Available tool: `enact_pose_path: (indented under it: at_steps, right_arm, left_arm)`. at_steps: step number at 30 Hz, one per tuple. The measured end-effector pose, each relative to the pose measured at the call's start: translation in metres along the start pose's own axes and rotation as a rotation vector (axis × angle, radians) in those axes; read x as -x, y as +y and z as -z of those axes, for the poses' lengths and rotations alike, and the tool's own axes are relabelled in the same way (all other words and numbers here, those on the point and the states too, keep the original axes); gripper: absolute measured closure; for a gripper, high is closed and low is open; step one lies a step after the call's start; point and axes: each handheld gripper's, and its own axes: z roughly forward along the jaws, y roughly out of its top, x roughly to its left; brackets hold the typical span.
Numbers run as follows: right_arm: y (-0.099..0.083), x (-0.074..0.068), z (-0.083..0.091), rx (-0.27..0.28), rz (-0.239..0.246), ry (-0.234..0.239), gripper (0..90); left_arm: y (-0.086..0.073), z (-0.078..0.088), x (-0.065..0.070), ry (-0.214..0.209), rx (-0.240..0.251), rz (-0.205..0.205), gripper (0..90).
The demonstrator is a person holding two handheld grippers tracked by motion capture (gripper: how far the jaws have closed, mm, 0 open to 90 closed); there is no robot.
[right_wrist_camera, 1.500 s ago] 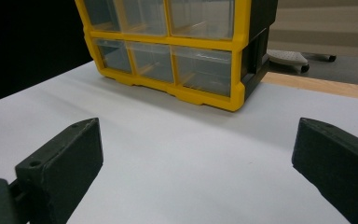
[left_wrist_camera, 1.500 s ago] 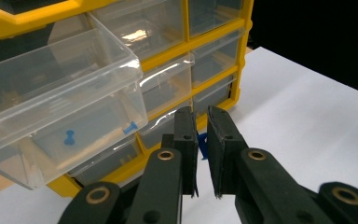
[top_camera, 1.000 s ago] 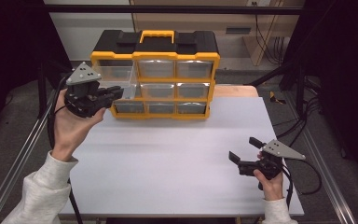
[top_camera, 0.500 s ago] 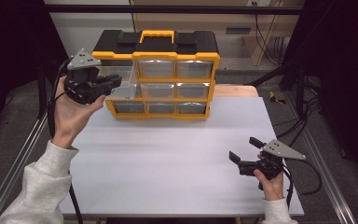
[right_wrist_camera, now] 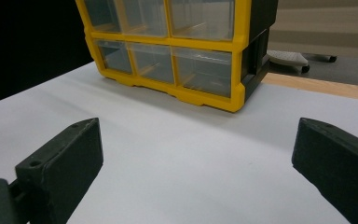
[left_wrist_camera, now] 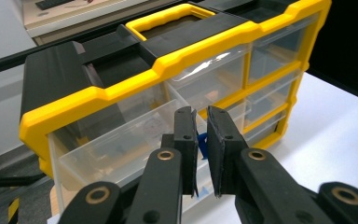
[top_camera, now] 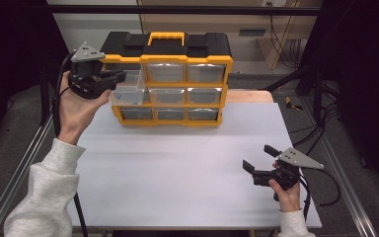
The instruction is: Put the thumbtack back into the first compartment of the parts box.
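A black and yellow organiser box (top_camera: 177,49) with clear drawers stands at the back of the white table (top_camera: 177,163). Its top left drawer (top_camera: 128,93) is pulled out. My left gripper (top_camera: 120,77) hovers at that drawer's front left, raised off the table. In the left gripper view the jaws (left_wrist_camera: 201,121) stand almost together over the open drawer (left_wrist_camera: 121,144), pinching a small blue piece (left_wrist_camera: 203,142). My right gripper (top_camera: 257,157) rests low near the table's front right, open and holding nothing. Its jaws (right_wrist_camera: 198,135) point at the box (right_wrist_camera: 237,70).
Bluish bits lie inside the open drawer. A wooden strip (top_camera: 246,96) shows behind the table at the right of the box. Metal rails (top_camera: 24,163) run along both sides of the table. Cables trail from both grippers.
My left hand has risen and moved toward the box, up to the open top left drawer. The right hand has not moved.
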Motion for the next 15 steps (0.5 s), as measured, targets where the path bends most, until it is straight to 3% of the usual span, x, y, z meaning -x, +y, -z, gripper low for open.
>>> enact_pose_path:
  at_steps: [7,15]
  right_arm:
    - [0.0,0.0,0.0,-0.001,-0.001,-0.001,2.2]
    - [0.0,0.0,-0.001,-0.002,-0.001,-0.003,2.2]
  left_arm:
    - [-0.002,-0.01,-0.009,0.02,-0.001,0.024,82.4]
    - [-0.01,-0.021,-0.016,0.034,-0.017,0.023,82.3]
